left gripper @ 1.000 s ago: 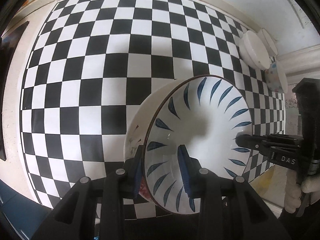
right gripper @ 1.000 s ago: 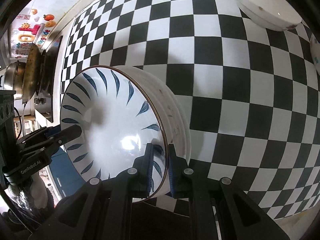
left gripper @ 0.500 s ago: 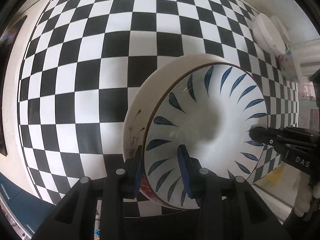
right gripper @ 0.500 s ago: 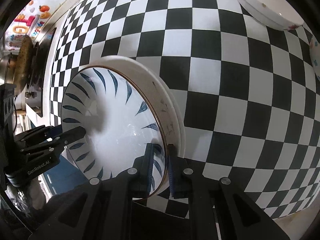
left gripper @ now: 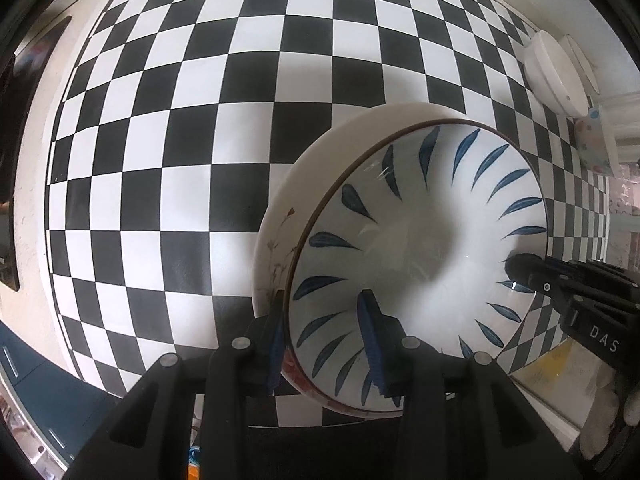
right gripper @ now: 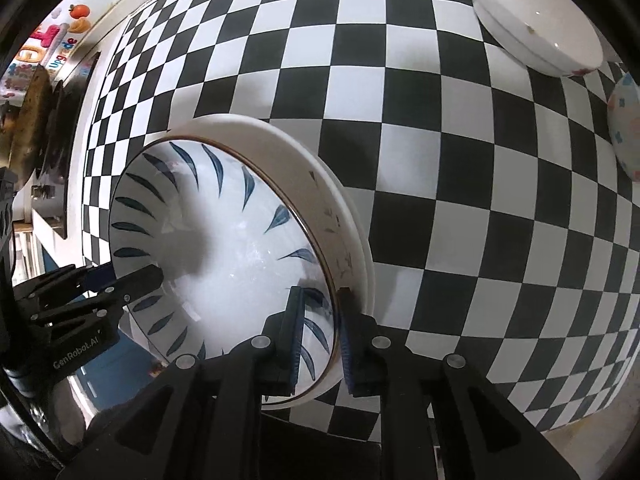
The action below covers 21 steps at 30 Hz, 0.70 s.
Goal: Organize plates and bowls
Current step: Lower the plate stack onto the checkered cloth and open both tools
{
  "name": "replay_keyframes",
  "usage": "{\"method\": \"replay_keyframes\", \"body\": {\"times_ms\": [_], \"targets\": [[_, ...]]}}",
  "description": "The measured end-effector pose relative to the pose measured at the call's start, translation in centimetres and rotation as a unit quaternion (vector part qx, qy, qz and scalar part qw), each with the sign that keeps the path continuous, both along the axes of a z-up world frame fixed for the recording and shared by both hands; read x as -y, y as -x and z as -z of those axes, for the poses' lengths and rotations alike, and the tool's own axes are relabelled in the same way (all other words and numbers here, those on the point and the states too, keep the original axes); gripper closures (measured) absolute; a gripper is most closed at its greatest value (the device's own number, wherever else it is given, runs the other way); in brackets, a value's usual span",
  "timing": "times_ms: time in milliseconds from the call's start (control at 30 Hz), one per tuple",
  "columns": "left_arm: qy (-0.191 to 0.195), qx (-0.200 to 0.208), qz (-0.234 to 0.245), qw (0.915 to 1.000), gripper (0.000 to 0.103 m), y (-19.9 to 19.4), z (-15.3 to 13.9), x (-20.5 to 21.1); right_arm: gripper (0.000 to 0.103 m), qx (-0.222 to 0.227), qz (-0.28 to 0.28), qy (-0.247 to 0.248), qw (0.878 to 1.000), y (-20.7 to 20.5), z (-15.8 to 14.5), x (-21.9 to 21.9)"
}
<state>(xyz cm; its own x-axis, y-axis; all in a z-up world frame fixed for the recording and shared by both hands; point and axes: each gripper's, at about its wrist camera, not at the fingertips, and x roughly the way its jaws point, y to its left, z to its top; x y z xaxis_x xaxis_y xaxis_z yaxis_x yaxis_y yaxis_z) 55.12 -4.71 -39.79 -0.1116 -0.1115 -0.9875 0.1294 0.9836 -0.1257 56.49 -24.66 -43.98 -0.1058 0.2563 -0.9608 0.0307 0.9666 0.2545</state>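
Observation:
A white bowl with blue leaf marks (left gripper: 420, 240) sits nested in a larger cream bowl (left gripper: 320, 168), held above the checkered table (left gripper: 200, 120). My left gripper (left gripper: 324, 332) is shut on the near rim of the stacked bowls. My right gripper (right gripper: 320, 328) is shut on the opposite rim; it shows in the left wrist view (left gripper: 516, 264) at the right. The blue-leaf bowl (right gripper: 224, 248) and cream bowl (right gripper: 320, 184) fill the lower left of the right wrist view, where the left gripper (right gripper: 148, 276) also shows.
A white bowl (right gripper: 536, 28) and a dotted bowl (right gripper: 628, 128) stand at the far right of the table; both show in the left wrist view, white bowl (left gripper: 556, 76), dotted bowl (left gripper: 596, 144). A stove with pans (right gripper: 36, 112) lies left.
Both grippers have carried the stacked bowls lower and closer to the checkered table. The grip on the rims has not changed.

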Motion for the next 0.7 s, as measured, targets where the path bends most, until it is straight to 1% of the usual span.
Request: {"method": "replay_keyframes", "body": {"times_ms": [233,400,567,700], "targets": [[-0.018,-0.002,-0.014,0.9997,0.070,1.1,-0.1,0.5,0.083,0.000,0.002,0.010,1.000,0.4,-0.2,-0.2],[-0.032,0.012,-0.020,0.9992,0.070,1.8,-1.0,0.8,0.079,0.017,-0.005,0.024,1.000,0.7,-1.2,-0.5],[-0.039,0.033,-0.018,0.9985,0.070,2.7,-2.4,1.6,0.078,0.040,-0.007,0.040,0.998,1.1,-3.0,-1.0],[-0.051,0.075,-0.005,0.9959,0.070,3.8,-4.9,2.2,0.078,0.058,0.007,0.050,0.997,2.1,-4.9,-1.2]]}}
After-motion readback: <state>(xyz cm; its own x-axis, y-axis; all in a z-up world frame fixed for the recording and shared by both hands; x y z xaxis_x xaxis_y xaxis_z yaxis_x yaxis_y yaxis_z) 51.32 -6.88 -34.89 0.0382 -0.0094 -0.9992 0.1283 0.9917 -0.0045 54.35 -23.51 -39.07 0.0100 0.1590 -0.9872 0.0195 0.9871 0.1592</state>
